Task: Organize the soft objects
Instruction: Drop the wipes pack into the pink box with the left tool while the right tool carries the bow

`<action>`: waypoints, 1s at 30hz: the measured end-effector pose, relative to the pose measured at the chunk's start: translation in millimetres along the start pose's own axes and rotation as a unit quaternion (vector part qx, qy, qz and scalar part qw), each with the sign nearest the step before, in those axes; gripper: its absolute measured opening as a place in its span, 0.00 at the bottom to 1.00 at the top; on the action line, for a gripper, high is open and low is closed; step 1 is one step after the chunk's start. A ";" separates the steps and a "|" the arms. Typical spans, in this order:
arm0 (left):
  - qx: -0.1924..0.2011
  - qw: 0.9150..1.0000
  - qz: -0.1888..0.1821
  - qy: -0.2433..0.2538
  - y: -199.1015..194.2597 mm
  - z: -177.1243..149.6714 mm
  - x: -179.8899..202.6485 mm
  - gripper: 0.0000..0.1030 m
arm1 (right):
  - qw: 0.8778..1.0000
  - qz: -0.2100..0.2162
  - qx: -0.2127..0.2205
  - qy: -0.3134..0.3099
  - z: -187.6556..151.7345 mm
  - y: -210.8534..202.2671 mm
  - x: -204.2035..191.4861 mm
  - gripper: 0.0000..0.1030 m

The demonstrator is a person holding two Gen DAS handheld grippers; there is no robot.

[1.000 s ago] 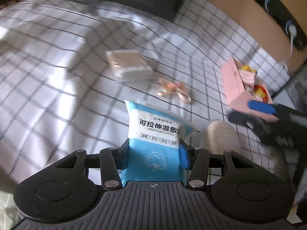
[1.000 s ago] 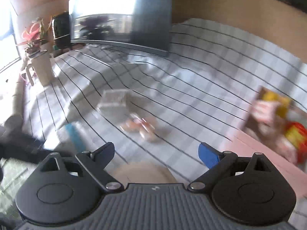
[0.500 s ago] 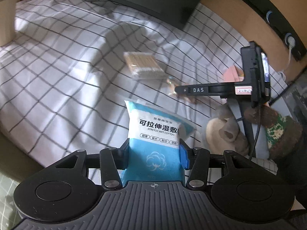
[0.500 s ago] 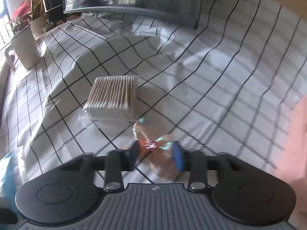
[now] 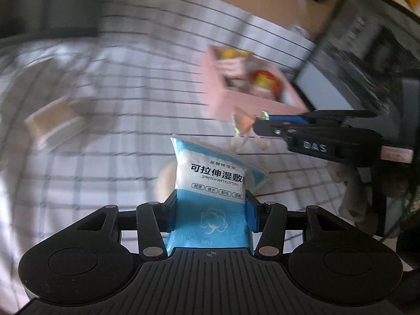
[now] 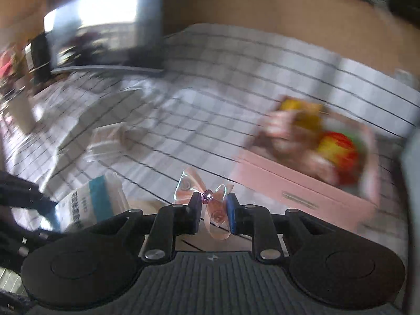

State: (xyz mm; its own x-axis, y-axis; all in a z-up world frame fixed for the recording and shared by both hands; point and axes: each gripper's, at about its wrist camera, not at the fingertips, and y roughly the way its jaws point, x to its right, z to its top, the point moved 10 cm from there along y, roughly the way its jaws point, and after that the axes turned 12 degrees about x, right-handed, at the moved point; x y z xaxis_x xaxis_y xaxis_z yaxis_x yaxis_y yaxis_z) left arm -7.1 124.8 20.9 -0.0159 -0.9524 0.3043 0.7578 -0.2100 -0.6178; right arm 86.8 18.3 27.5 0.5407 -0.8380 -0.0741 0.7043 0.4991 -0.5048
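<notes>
Both tools are loaded. Left tool (image 5: 211, 210) has its jaws closed onto the lower half of a blue-and-white stretch wet cotton pack (image 5: 212, 186), which stands upright between them. Right tool (image 6: 211, 210) is pinched nearly shut on a pink ribbon bow (image 6: 207, 199) with a small gem at its knot; the loops fan out above the jaws and a tail hangs below.

Judging by this, the carrying step is in hand: both items are held above the checked tablecloth (image 6: 210, 84), with the pink box (image 6: 302, 186) ahead of the right tool. That box already holds bright, blurred packets, so the next move likely calls for bringing the bow over its near wall and letting go above a free spot.

Farther left on the cloth lies a pack of cotton swabs (image 5: 52, 123), well apart from the box. Open cloth lies between them. A dark screen (image 6: 105, 31) stands at the far edge.
</notes>
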 end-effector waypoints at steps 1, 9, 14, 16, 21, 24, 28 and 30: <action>-0.004 1.000 -0.011 0.011 4.0 1.0 9.6 0.52 | 1.000 -0.017 0.005 0.003 -3.6 -10.4 10.4 0.20; -0.020 0.992 -0.097 0.077 45.6 30.1 79.3 0.52 | 0.989 -0.128 0.037 0.059 -35.2 -85.6 78.7 0.20; 0.027 0.989 -0.110 0.098 74.0 97.8 100.6 0.52 | 0.980 -0.166 0.055 0.098 -48.4 -118.5 99.6 0.20; 0.052 0.988 -0.114 0.089 91.3 129.7 108.8 0.52 | 0.976 -0.179 0.054 0.108 -53.8 -124.3 104.7 0.20; 0.120 0.982 -0.105 0.103 149.8 180.7 134.7 0.52 | 0.972 -0.195 0.043 0.120 -68.6 -132.9 109.7 0.20; 0.129 0.981 -0.089 0.118 196.9 178.9 134.8 0.53 | 0.971 -0.203 0.036 0.120 -76.6 -137.9 111.0 0.20; 0.074 0.987 -0.061 0.129 242.1 139.1 122.8 0.56 | 0.969 -0.209 0.029 0.125 -85.4 -141.8 114.6 0.20; 0.087 0.985 -0.061 0.137 242.5 131.1 120.1 0.56 | 0.969 -0.210 0.024 0.131 -88.4 -140.0 117.5 0.20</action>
State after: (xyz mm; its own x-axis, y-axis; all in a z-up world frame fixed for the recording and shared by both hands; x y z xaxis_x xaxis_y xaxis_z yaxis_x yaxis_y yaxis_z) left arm 260.3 -11.5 2.7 -0.2712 -0.9514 0.1459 0.8390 -0.3080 -0.4486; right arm 11.1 -169.6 13.5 0.0708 -0.9935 -0.0896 0.8607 0.1062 -0.4980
